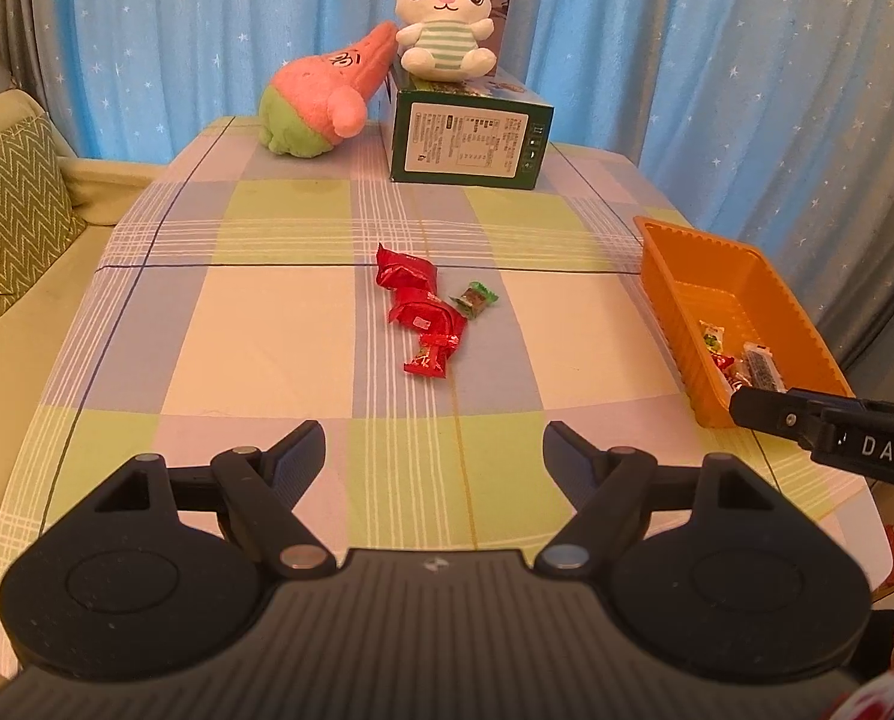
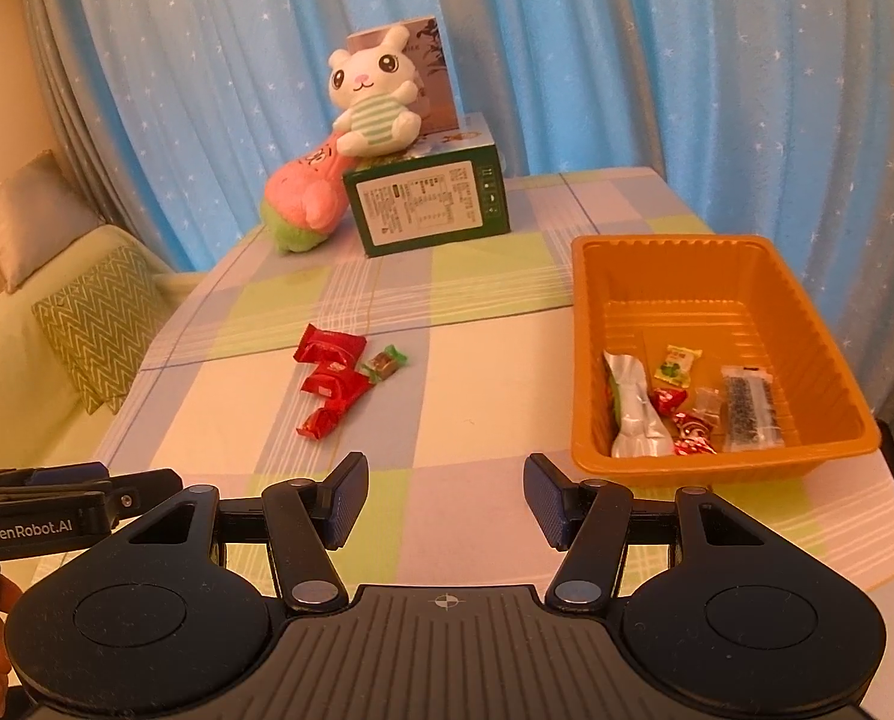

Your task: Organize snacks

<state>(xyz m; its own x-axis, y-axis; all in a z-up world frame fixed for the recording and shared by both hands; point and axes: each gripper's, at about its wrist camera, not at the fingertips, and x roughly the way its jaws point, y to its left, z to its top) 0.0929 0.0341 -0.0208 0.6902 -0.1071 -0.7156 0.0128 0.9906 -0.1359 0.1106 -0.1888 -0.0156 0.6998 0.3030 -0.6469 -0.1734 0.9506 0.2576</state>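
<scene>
Orange tray (image 2: 585, 324) right holding mixed snacks (image 2: 687, 405); red packets (image 2: 330, 387) mid-table; left gripper (image 1: 434, 450), right gripper (image 2: 445, 495) both wide open, empty.

— What sits at the far edge of the table (image 1: 255, 324)?
— A green box (image 1: 470, 141) lying flat, printed label facing forward, with a white bunny plush (image 1: 444, 15) seated on top and a taller box (image 2: 432, 78) standing behind it.
— And beside it?
— A pink and green plush (image 1: 321, 99) toward the far left corner, its tip leaning on the green box.
— Beyond the table?
— Blue star-print curtains (image 1: 687, 30) behind, and a sofa (image 2: 3, 360) with a zigzag cushion (image 1: 9, 204) off the left edge.
</scene>
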